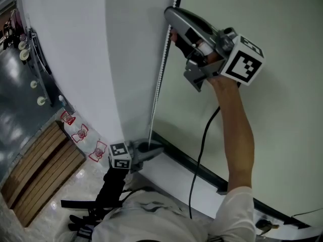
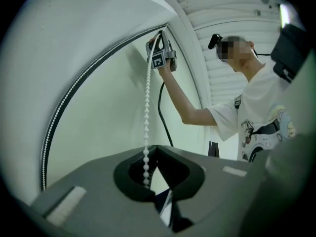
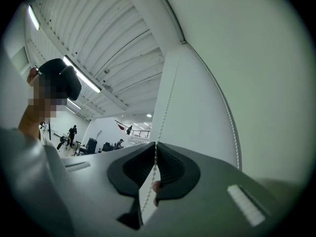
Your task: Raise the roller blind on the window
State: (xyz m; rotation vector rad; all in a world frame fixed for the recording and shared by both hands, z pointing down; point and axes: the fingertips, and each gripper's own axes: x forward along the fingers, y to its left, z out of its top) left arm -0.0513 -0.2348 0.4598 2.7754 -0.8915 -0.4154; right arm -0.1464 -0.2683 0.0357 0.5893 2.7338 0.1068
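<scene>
Found right gripper (image 3: 155,149) pinched shut on bead chain (image 1: 160,69), high above left gripper (image 2: 150,151), likewise clamped on that chain. Saw roller blind (image 1: 70,49) just beside both, hanging down to left gripper's level. Judging raise barely begun; nearly all hauling left.

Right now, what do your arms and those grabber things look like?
The left gripper and right gripper are grey, with black-padded jaws. Each carries a white cube with black square markers. A black cable trails from the right gripper. I wear a white short-sleeved T-shirt.
</scene>
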